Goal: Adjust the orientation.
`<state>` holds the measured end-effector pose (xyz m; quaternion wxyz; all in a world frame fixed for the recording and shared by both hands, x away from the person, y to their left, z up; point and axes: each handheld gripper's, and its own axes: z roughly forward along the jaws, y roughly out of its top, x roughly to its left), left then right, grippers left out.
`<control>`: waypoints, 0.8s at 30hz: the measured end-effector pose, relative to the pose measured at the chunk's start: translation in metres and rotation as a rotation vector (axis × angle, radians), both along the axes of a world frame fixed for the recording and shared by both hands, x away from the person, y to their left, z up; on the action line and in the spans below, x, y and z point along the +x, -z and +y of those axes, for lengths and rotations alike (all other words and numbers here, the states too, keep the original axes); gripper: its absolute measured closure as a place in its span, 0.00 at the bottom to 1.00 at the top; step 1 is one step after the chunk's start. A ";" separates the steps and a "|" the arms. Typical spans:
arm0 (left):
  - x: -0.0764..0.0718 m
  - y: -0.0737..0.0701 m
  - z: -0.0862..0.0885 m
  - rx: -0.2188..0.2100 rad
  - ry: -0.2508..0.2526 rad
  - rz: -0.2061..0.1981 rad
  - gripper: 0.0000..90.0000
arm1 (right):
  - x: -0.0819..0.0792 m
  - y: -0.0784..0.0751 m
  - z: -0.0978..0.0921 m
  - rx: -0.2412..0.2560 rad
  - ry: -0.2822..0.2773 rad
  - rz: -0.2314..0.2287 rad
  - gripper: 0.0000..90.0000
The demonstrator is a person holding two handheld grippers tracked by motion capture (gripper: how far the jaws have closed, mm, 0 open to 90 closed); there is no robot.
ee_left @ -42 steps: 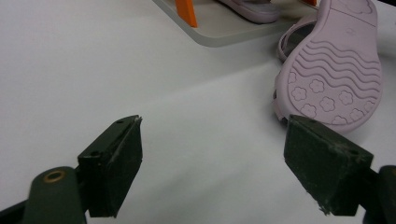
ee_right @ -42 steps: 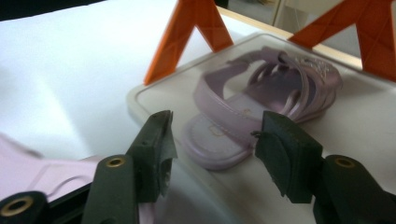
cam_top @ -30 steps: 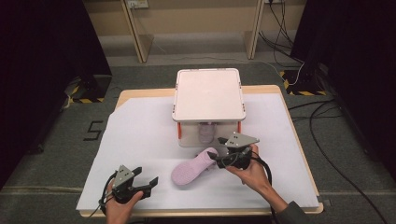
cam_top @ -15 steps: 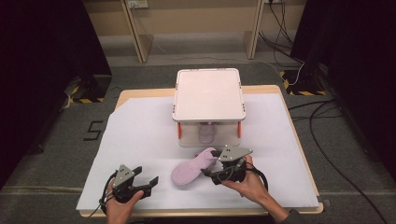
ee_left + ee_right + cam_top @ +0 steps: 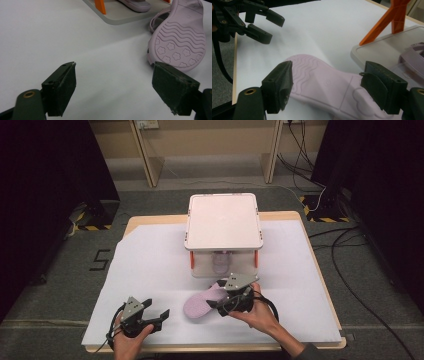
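On white paper one lilac sandal [image 5: 219, 261] already sits inside the box [image 5: 223, 222], while the second sandal [image 5: 329, 87] lies sole-up between the released jaws of the right gripper [image 5: 327, 82], not yet grasped, and the left gripper [image 5: 113, 87] waits with jaws apart.

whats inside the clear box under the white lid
One lilac sandal stands on the floor of the clear box, seen through its front wall. The white lid hides the rest of the inside from above.

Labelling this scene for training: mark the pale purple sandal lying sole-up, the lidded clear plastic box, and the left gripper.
Pale purple sandal [image 5: 178, 42], left gripper view, on its wavy tread.
Lidded clear plastic box [image 5: 223, 220], high view, middle of its lid.
Left gripper [image 5: 161, 316], high view, between its fingertips.
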<state>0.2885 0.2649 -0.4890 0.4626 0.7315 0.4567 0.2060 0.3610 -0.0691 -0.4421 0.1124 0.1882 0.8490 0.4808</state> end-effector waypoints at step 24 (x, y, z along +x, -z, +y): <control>-0.002 -0.001 0.001 -0.001 0.009 -0.006 0.21 | 0.022 0.013 0.037 -0.162 -0.065 0.071 0.29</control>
